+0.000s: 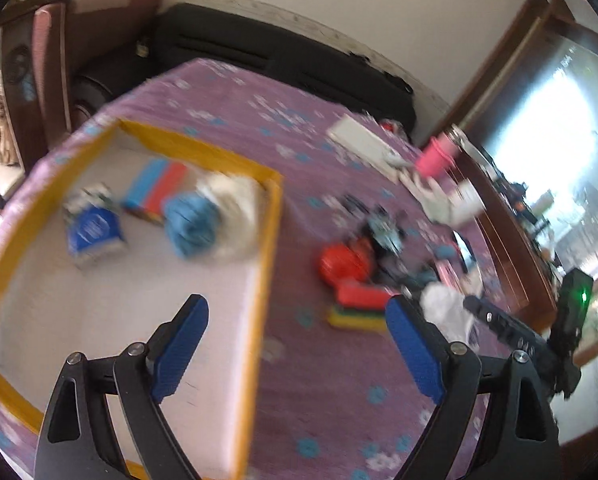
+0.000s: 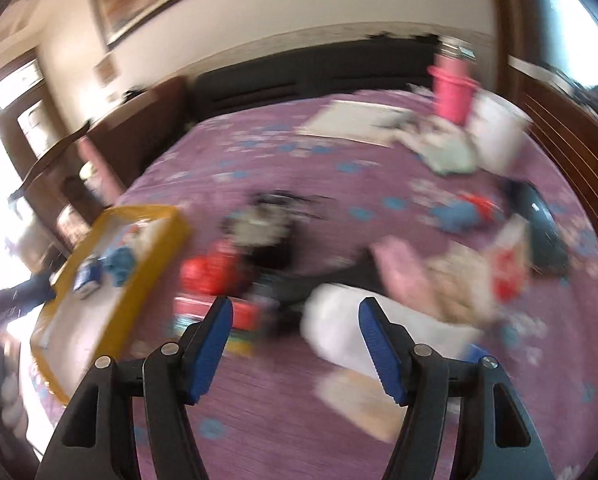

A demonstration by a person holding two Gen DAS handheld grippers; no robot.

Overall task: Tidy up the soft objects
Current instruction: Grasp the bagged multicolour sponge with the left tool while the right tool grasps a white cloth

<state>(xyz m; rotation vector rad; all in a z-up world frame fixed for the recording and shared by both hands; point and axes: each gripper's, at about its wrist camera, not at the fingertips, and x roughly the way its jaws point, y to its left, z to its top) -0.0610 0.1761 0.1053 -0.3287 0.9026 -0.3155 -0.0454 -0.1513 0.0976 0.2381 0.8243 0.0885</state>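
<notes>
Between placements, by the look of it: left gripper (image 1: pixel 297 346) spread wide and empty, right gripper (image 2: pixel 295 346) likewise released. Blue cloth (image 1: pixel 191 222) and white cloth (image 1: pixel 235 208) already inside yellow-rimmed tray (image 1: pixel 265 248). Next, probably fetching white cloth pile (image 2: pixel 339 324) at twelve o'clock of right gripper; red ball (image 1: pixel 343 264) and stacked sponges (image 1: pixel 357 308) crowding nearby.

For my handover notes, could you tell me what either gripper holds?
Nothing: the left gripper and right gripper both stand open and empty.
</notes>
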